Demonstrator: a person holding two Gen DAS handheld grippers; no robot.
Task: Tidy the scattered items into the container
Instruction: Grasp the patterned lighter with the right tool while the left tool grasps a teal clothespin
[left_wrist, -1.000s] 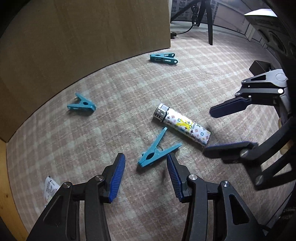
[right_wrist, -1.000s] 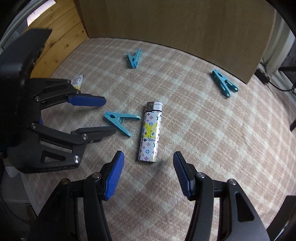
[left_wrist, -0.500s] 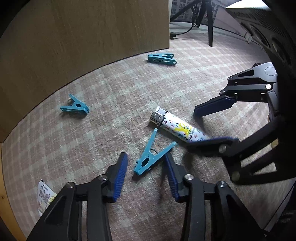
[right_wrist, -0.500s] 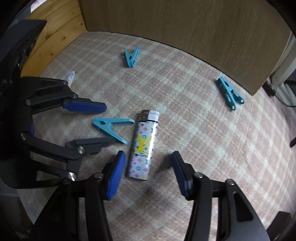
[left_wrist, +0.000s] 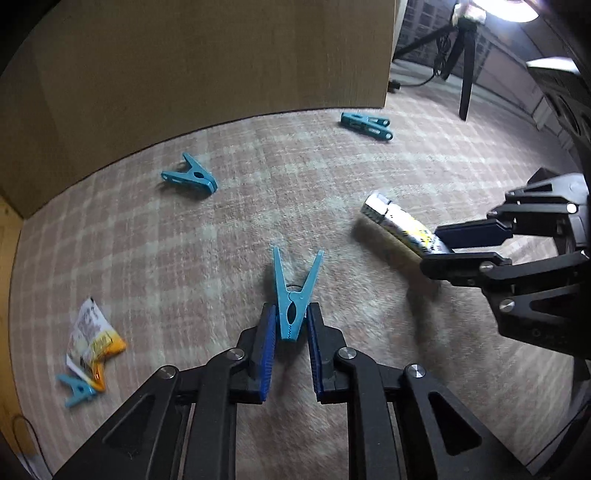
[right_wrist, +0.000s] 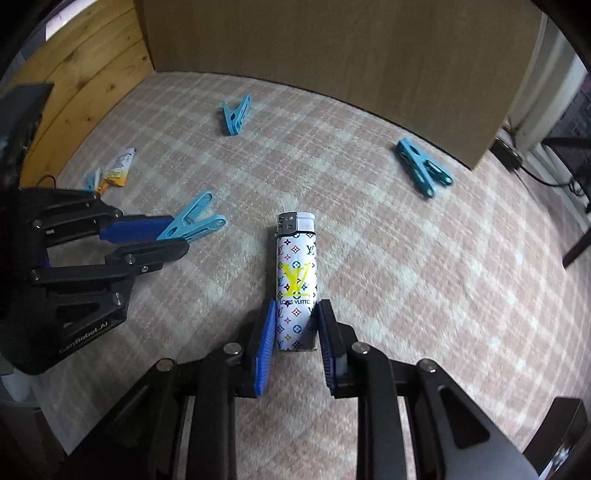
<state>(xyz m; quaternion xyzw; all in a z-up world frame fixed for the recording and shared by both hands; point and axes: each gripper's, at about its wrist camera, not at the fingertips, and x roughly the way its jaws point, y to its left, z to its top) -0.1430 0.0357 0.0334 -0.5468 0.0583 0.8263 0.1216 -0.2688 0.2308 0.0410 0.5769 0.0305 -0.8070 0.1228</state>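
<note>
Teal plastic clothes peg (left_wrist: 293, 295), light and stiff, and patterned plastic lighter (right_wrist: 296, 284), slick-sided: left gripper (left_wrist: 290, 328) and right gripper (right_wrist: 296, 330) jaws closing on each.

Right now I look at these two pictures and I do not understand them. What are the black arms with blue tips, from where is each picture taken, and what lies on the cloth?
They are two hand-held grippers; a person holds one in each hand, and each carries a camera looking along its fingers. One picture comes from the left gripper, the other from the right gripper.

The left one's jaws are closing on a blue clothespin; the right one's are closing on a patterned lighter. Both things sit between the blue pads.

On the checked cloth lie two more clothespins and a crumpled wrapper with a small blue clip beside it. No container is visible.
</note>
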